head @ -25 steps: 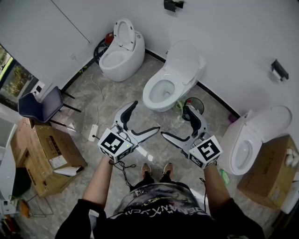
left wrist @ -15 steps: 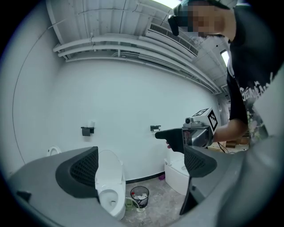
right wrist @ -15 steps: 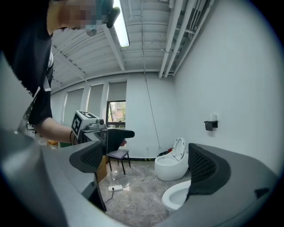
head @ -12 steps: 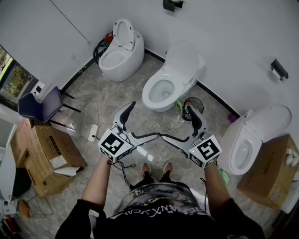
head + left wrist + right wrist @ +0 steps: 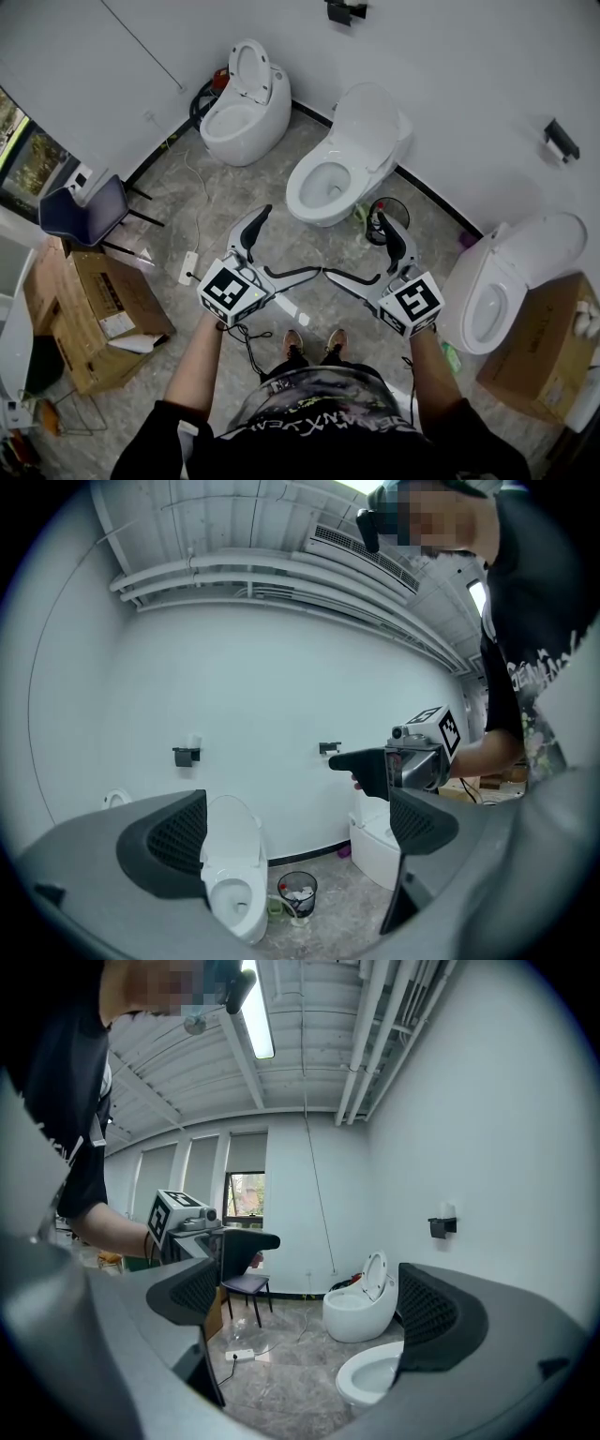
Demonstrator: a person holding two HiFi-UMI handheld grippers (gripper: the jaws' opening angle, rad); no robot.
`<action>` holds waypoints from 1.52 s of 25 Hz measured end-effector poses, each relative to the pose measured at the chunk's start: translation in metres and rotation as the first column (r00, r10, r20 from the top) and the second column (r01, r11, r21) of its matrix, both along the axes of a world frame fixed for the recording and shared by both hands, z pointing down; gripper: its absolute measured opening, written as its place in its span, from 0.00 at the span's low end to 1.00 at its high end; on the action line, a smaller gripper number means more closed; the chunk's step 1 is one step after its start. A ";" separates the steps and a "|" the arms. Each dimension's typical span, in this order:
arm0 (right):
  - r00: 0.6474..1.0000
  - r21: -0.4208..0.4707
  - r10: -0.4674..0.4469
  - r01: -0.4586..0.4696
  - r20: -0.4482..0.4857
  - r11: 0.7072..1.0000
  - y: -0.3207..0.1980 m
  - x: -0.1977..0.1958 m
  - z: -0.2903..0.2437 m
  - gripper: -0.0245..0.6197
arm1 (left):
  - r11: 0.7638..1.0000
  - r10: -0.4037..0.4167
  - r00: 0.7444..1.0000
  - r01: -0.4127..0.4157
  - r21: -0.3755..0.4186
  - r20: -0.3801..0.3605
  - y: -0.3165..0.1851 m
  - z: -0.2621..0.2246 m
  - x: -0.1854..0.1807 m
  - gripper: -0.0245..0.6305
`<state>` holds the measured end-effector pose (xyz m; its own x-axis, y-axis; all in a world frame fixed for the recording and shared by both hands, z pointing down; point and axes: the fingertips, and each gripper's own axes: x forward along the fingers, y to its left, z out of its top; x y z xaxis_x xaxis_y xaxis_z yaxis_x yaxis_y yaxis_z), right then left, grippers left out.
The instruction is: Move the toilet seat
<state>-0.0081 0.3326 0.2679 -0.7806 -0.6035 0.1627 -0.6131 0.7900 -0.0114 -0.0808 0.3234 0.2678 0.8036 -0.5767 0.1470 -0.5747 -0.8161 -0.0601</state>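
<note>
Three white toilets stand along the wall. The middle toilet [image 5: 345,157] is straight ahead of me, its lid [image 5: 373,112] raised against the wall and its bowl showing. The oval toilet [image 5: 246,101] at the left has its seat ring [image 5: 248,62] upright. My left gripper [image 5: 281,246] and right gripper [image 5: 354,246] hang side by side above the floor, short of the middle toilet, both open wide and empty. In the left gripper view the middle toilet [image 5: 234,883] shows between the jaws; in the right gripper view its bowl [image 5: 370,1377] sits low beside the oval toilet [image 5: 361,1307].
A third toilet [image 5: 502,277] stands at the right with a cardboard box [image 5: 539,342] behind it. A small waste bin [image 5: 387,208] sits right of the middle toilet. A chair [image 5: 86,208], cardboard boxes [image 5: 98,314] and a power strip [image 5: 187,266] with its cord lie at the left.
Both grippers' jaws spread wider in the first half second, their inner fingers coming nearly tip to tip. Since then nothing has moved.
</note>
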 end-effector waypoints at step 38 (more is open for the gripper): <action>1.000 0.021 -0.004 0.004 -0.010 1.000 -0.102 0.038 0.033 0.95 | 1.000 -0.023 1.000 0.023 0.002 0.010 -0.102 0.036 0.040 0.93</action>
